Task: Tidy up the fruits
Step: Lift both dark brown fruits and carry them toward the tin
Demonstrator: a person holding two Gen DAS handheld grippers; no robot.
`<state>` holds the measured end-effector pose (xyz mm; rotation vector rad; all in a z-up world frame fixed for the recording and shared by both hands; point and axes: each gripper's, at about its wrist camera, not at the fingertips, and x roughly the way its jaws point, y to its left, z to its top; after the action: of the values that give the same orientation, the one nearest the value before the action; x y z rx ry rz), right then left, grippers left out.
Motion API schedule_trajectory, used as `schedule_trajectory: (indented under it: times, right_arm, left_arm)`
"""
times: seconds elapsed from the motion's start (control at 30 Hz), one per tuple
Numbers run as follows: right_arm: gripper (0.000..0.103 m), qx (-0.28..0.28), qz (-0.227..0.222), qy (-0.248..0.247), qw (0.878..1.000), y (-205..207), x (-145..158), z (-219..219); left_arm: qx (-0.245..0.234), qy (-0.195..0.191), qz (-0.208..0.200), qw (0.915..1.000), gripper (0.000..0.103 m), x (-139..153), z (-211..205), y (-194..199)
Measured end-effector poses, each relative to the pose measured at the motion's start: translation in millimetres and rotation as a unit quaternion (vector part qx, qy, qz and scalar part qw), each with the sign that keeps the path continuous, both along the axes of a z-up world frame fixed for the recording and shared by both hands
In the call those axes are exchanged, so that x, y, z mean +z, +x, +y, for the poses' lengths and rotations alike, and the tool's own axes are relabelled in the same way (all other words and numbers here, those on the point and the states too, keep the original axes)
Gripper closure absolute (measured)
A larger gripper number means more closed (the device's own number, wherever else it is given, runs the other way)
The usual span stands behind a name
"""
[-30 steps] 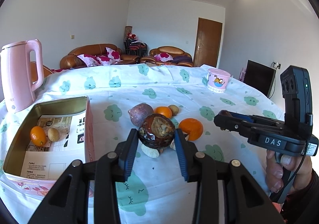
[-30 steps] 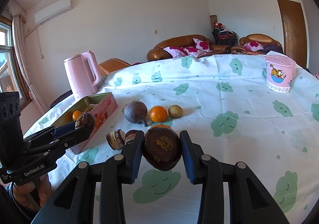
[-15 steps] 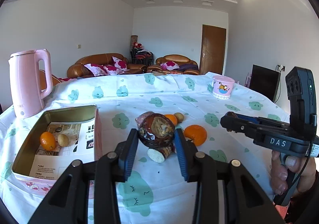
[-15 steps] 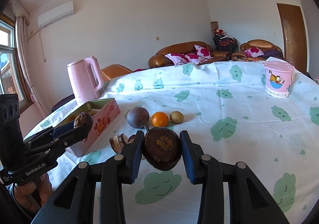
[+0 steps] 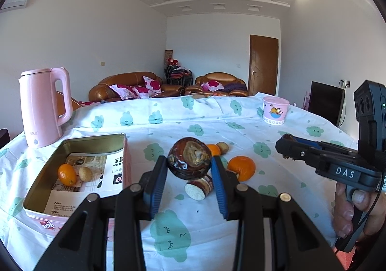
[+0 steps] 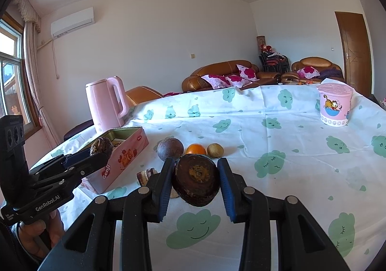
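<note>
At the far left the pink kettle is standing upright on the cloud-print tablecloth; just beside it the open pink tin is holding a small orange and a brownish kiwi-like fruit, the two touching; your left gripper is clamping a dark brown half fruit between its blue pads and holding it clear of the cloth, over a cut piece with a pale face that is lying on the table; a tangerine is sitting just to the right of it; your right gripper is gripping a second dark half the same way, raised above the cloth; behind it a round purple fruit, another orange and a tan fruit are lining up; the cartoon tub is standing far right, well apart.
</note>
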<state>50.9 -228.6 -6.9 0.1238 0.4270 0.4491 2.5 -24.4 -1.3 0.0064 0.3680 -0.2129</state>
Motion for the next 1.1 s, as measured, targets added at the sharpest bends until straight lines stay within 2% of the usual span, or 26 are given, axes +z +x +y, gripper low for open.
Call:
schedule_trajectory:
  times: [1.1]
  right_arm:
    - [0.064,0.003,-0.074,0.014,0.997,-28.3,8.0,-5.1]
  left_arm:
    - [0.043,0.020,-0.049,0.9977,0.064,5.3,-2.8,-17.4]
